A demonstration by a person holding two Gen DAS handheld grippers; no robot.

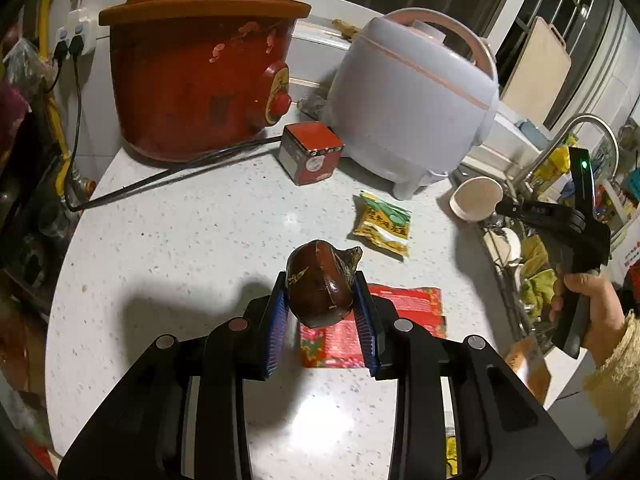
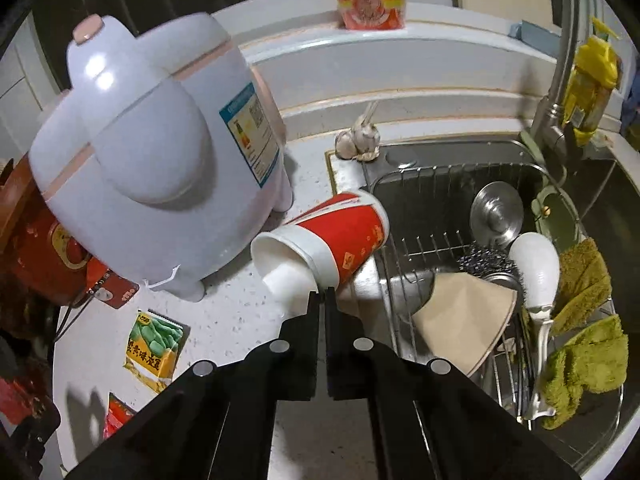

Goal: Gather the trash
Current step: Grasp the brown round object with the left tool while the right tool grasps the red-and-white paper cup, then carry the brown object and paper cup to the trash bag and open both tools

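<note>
2 grippers over white counter (image 1: 168, 240). Left gripper (image 1: 322, 312) partly open, blue pads clamped on brown husk (image 1: 320, 284), lifted above red wrapper (image 1: 404, 304). Right gripper (image 2: 322, 298) closed, empty, tips just at rim of red cup (image 2: 340, 236) lying on side beside sink (image 2: 452, 168). Yellow-green packet (image 1: 382, 226) on counter near white cooker (image 1: 404, 100).

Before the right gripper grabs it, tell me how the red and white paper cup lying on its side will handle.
The red and white paper cup lies tipped at the steel sink edge, so a nudge would probably roll it. It looks empty, likely light. Thin paper walls would probably crush under a hard squeeze.
</note>
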